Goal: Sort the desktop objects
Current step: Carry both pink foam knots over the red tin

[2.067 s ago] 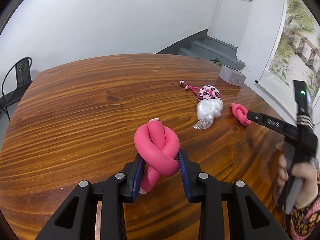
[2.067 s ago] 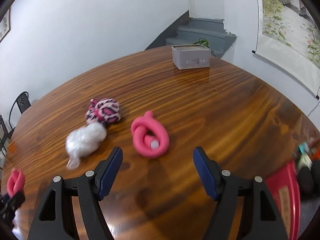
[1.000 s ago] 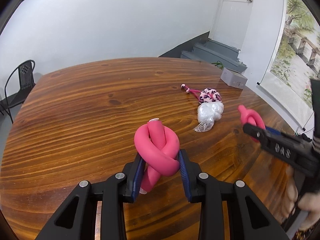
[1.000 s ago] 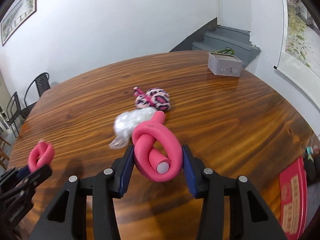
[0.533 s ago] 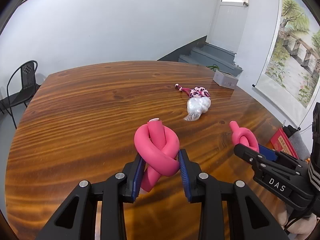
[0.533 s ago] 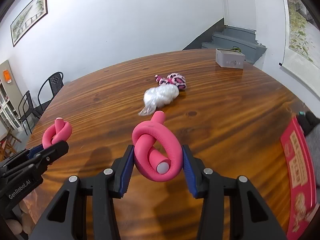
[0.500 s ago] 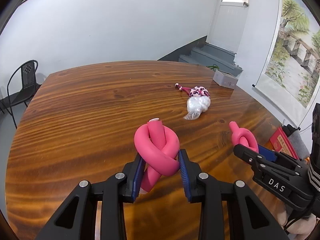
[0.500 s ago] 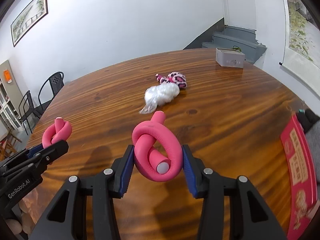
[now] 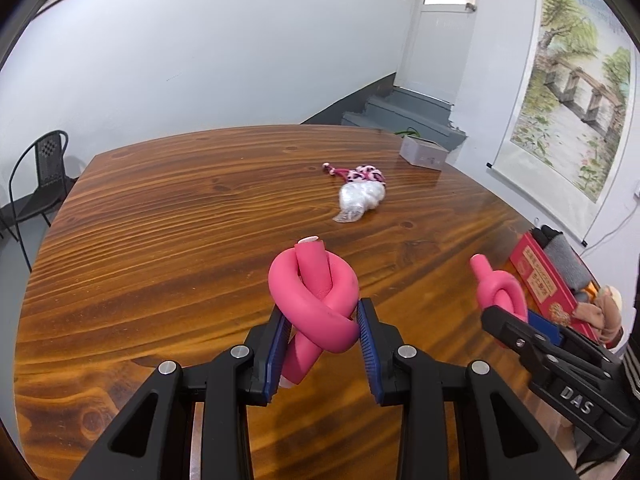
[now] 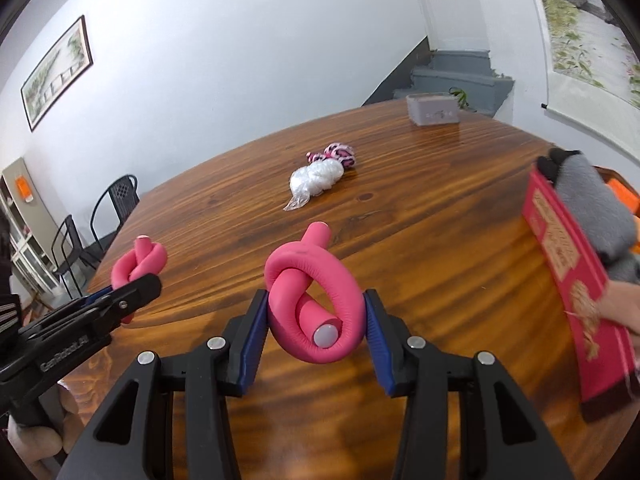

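Both claws have drawn back from the middle of the desk (image 9: 160, 240) since two seconds ago, when my right one stood open over a knot lying on the wood. Now my right claw (image 10: 316, 332) is closed on that pink foam knot (image 10: 316, 300), its blue pads (image 10: 252, 340) pressing both sides, the knot lifted clear of the wood. My left claw (image 9: 320, 344) grips a second pink foam knot (image 9: 316, 300) the same way, one end pointing up. Ahead of both claws, well apart from them, lie a clear plastic bundle (image 9: 360, 200) and, touching it on the far side, a pink leopard-print pouch (image 9: 366, 175). Farther off sits a grey box (image 10: 434, 110). To the right of my right claw, at the desk's edge, stands a red box (image 10: 568, 280) holding grey cloth (image 10: 592, 208).
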Tool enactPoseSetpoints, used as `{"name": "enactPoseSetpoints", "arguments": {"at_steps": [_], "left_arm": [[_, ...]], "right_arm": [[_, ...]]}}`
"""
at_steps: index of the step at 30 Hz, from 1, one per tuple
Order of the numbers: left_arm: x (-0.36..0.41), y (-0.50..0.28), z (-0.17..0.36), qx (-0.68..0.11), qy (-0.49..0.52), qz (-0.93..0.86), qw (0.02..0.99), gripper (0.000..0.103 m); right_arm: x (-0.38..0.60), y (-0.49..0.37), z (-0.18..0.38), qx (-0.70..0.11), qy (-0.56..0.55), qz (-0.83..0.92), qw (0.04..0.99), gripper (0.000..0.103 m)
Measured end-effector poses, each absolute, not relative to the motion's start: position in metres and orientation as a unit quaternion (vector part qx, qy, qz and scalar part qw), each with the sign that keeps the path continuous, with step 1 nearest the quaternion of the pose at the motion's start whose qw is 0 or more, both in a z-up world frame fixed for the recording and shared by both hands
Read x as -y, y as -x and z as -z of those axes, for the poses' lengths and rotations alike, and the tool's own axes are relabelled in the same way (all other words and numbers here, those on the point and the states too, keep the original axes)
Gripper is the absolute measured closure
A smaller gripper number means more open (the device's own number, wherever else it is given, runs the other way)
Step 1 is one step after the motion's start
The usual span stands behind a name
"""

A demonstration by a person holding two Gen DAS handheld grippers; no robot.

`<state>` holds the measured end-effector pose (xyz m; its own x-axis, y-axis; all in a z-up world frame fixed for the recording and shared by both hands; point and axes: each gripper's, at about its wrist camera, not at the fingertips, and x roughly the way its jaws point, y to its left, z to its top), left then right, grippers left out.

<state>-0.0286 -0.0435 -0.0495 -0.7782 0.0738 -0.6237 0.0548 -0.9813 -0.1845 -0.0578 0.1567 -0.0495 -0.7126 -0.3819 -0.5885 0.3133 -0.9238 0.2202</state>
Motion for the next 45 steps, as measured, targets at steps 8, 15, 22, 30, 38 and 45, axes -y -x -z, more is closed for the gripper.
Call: {"name": "enactPoseSetpoints", "arguments": {"at_steps": [8,15,22,30,38,45], "left_arm": [[0.031,0.025,0.05,0.089,0.335,-0.938,0.012,0.068],[0.013,0.025,0.05,0.086,0.337,-0.937,0.027,0.068],[-0.035,0.036,0.04,0.08,0.334,-0.936,0.079,0.068],[-0.121,0.051,0.024,0.052,0.332,-0.925,0.176,0.068],[-0.208,0.07,0.004,0.032,0.327,-0.903,0.277,0.068],[-0.264,0.089,-0.001,0.012,0.325,-0.887,0.329,0.068]], "right_arm": [[-0.171,0.029,0.043,0.058,-0.311,0.929,0.191,0.053],[-0.205,0.012,0.036,0.075,-0.297,0.936,0.173,0.053],[-0.266,-0.008,0.015,0.09,-0.261,0.953,0.125,0.053],[-0.35,-0.009,-0.006,0.104,-0.236,0.965,0.043,0.053],[-0.419,-0.002,-0.025,0.118,-0.213,0.97,-0.02,0.053],[-0.431,0.013,-0.033,0.116,-0.206,0.971,-0.024,0.053]]}}
